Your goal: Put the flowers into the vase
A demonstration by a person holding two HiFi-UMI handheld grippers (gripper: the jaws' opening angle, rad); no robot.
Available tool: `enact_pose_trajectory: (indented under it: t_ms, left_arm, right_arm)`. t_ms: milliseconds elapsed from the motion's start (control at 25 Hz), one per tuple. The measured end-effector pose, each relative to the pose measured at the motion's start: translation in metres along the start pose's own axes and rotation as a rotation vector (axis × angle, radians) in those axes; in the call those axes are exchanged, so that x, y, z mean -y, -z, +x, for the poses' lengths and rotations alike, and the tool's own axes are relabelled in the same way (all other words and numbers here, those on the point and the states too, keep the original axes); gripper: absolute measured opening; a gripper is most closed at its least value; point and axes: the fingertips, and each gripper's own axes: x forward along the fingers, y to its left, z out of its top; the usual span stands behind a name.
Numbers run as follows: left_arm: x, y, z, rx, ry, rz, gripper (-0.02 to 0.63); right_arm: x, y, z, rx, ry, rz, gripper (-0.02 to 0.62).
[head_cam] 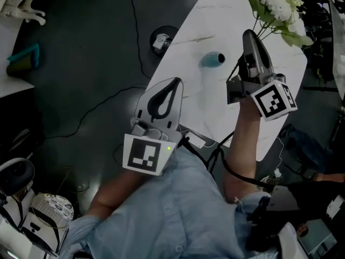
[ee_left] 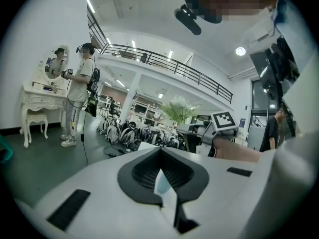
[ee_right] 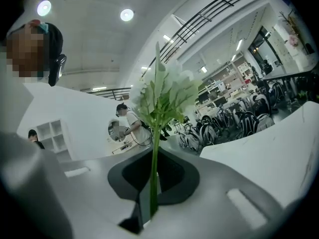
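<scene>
A white marble-look table [head_cam: 215, 20] runs across the upper middle of the head view, with dark floor [head_cam: 81, 63] to its left and a black cable [head_cam: 135, 42] trailing over that floor. A small teal vase [head_cam: 213, 59] stands alone on the tabletop near the middle, its dark mouth showing on its right side.

The right gripper [head_cam: 250, 36] is at the upper right of the frame, over the table and just right of the vase. Its jaws are clenched on the green stem of the flowers [head_cam: 275, 4]. The white blooms and leaves fan out beyond the jaw tips toward the top right corner. In the right gripper view the stem rises straight up between the closed jaws.

The left gripper [head_cam: 175, 82] sits lower, at the centre of the frame by the table's near edge. Its jaws are pressed together with nothing held. In the left gripper view the vase shows pale blue through the hollow behind the tips. The flowers are apart from the vase, above and to its right.
</scene>
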Motion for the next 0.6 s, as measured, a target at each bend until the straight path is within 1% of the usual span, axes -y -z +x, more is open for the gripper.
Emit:
enact_pose_trajectory:
  t_ms: [280,600]
  left_arm:
    - [-0.029,-0.023,0.018,-0.014,-0.023,-0.027,0.005]
    - [-0.042,-0.017,0.034,-0.049,-0.02,-0.04,0.005]
  right_arm:
    - [-0.013,-0.022,0.044,0.051,-0.062,-0.034,0.005]
    - [-0.009,-0.023,0.057,0.104,-0.105,-0.073,0.005]
